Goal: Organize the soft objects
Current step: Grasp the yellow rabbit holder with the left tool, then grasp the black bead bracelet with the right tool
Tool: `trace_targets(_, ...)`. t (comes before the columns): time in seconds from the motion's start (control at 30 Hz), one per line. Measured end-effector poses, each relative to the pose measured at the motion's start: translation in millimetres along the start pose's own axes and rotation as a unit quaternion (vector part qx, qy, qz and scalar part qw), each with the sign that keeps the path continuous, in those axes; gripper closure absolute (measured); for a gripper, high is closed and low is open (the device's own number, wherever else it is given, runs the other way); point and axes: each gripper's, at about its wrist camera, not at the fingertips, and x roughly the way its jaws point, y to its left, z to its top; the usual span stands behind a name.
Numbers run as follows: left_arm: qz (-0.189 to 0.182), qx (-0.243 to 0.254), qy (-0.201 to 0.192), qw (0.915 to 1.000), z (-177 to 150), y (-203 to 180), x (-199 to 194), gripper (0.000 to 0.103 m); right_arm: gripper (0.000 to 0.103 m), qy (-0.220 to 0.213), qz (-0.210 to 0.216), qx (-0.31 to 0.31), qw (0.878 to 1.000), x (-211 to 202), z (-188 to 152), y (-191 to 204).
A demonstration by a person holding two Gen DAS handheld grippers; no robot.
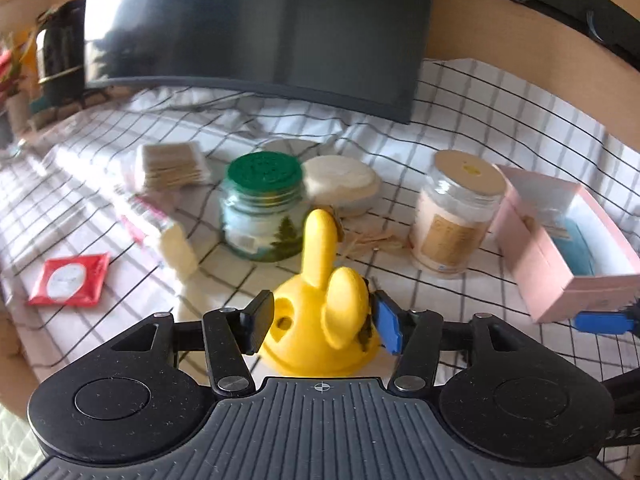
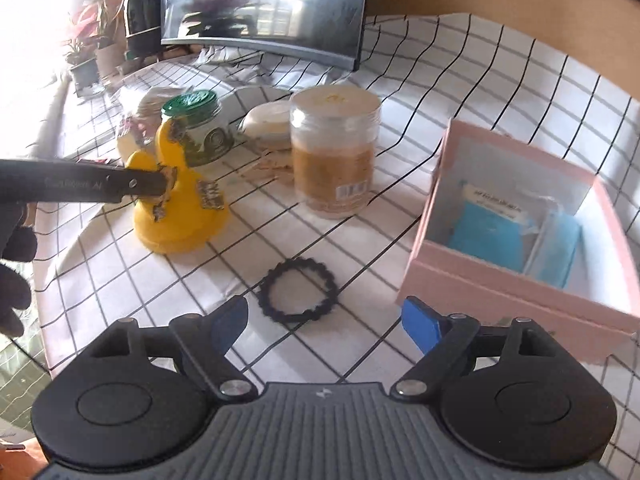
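A yellow hand-shaped holder stands on the checked cloth, and my left gripper is shut on its base, one pad against each side. In the right wrist view the same holder carries patterned bands, and one left finger presses on it. A black wavy hair ring lies flat on the cloth just ahead of my right gripper. That gripper is open, with nothing between its blue pads. A blue right fingertip shows at the left wrist view's right edge.
An open pink box holding blue packets sits at the right. Behind the holder stand a green-lidded jar, a pale-lidded jar, round cotton pads and a box of swabs. A red packet lies left, a monitor behind.
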Motion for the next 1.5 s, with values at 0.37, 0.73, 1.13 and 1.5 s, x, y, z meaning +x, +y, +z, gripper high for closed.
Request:
trace_targets(0.37, 0.021, 0.007, 0.015, 0.9996, 0.5, -21.3, 23.4, 0.047, 0.015, 0.046, 0.015, 0.001, 0.999, 19.2, -19.9, -1.0)
trace_targets(0.73, 0.005, -0.046, 0.017, 0.9988, -2.8, -2.4, 19.9, 0.069, 0.000, 0.032, 0.005, -0.017, 0.999, 18.2, -36.3, 8.2)
trace_targets(1.13, -0.032, -0.054, 0.018, 0.9979, -4.3, 9.6, 13.9, 0.081, 0.000, 0.035, 0.004, -0.012, 0.999, 17.6, -36.6, 9.1)
trace_targets(1.5, -0.069, -0.069, 0.031, 0.9947, -4.1, 26.2, 18.8, 0.081, 0.017, 0.014, 0.004, 0.022, 1.000, 32.3, 4.6, 23.3)
